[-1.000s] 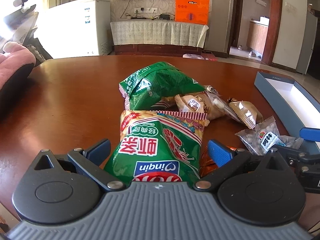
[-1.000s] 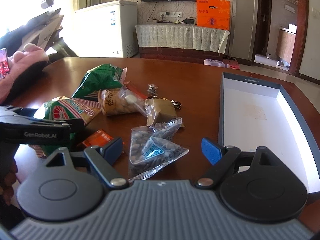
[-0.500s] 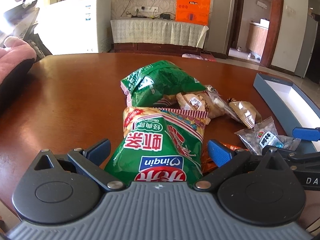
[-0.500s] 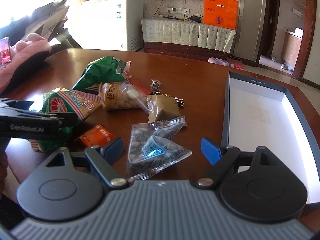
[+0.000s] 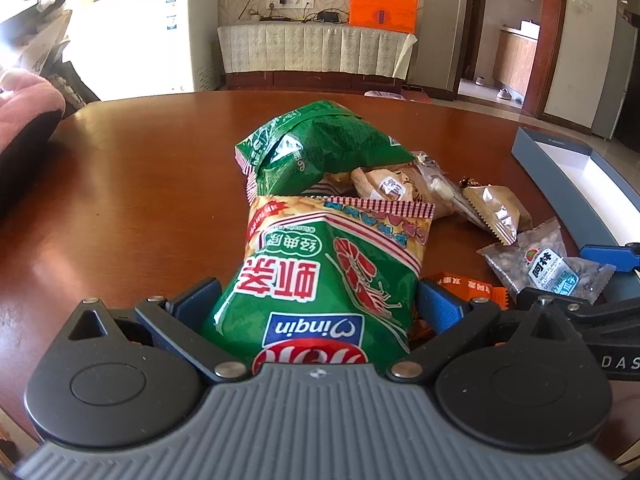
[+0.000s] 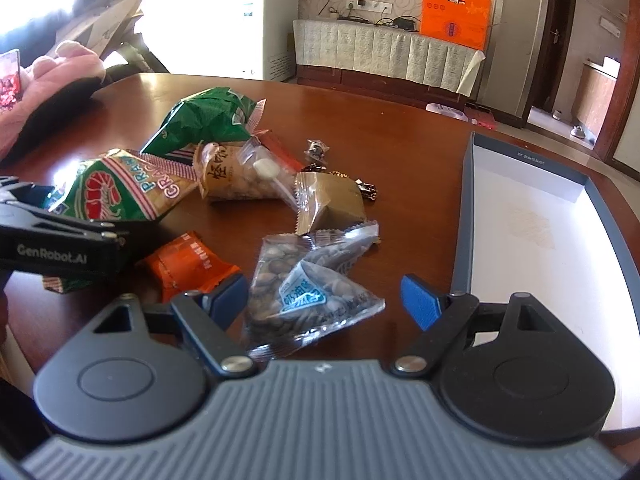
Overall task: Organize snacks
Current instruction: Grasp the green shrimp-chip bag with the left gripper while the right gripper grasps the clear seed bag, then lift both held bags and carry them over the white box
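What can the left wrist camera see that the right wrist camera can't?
Only the left view shows the front of the prawn cracker bag sitting between the left tool's open fingers, with its big red characters. Only the right view shows the small dark wrapped candies and most of the white inside of the blue box. Both show the darker green bag, the sunflower seed packet in front of the open right tool, the orange packet and the brown table.
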The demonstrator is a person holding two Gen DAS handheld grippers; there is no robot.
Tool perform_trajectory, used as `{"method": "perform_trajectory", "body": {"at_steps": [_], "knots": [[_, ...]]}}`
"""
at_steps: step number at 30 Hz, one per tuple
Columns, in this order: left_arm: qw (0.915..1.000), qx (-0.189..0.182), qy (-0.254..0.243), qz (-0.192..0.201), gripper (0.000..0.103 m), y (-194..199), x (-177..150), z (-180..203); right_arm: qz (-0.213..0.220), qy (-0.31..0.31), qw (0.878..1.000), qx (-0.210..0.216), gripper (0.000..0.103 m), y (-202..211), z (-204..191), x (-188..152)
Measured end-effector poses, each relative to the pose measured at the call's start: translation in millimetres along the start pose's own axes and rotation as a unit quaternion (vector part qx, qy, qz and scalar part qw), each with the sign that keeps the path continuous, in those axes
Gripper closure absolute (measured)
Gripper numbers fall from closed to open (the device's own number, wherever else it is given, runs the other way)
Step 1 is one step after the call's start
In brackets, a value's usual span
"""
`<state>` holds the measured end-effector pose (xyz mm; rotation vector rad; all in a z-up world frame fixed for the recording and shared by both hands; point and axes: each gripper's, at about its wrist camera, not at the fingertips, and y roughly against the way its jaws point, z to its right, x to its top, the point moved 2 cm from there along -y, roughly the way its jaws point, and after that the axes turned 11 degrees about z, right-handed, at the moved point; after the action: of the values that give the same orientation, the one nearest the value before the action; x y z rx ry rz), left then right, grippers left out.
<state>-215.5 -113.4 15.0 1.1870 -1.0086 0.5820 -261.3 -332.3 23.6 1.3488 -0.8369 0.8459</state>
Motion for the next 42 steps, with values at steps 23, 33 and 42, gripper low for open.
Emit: {"method": "perform_trajectory", "body": {"at_steps": [23,33,42], "knots": [[0.9999,-0.004,-0.004,-0.013,0.0,-15.1,-2.5,5.5,-0.014,0.019,0.999,0.022,0.032,-9.8,-1.2,5.3],[0.9998,-0.01,-0.012,-0.014,0.008,-16.6,-2.0,8.2,-0.016,0.016,1.0,0.019,0.035,-6.8,-1.3,5.9],[0.9995,-0.031,-0.002,-0.007,0.026,-13.7,2.0,8.9,-0.018,0.004,1.0,0.016,0.037,-3.3,2.8,6.5]]}}
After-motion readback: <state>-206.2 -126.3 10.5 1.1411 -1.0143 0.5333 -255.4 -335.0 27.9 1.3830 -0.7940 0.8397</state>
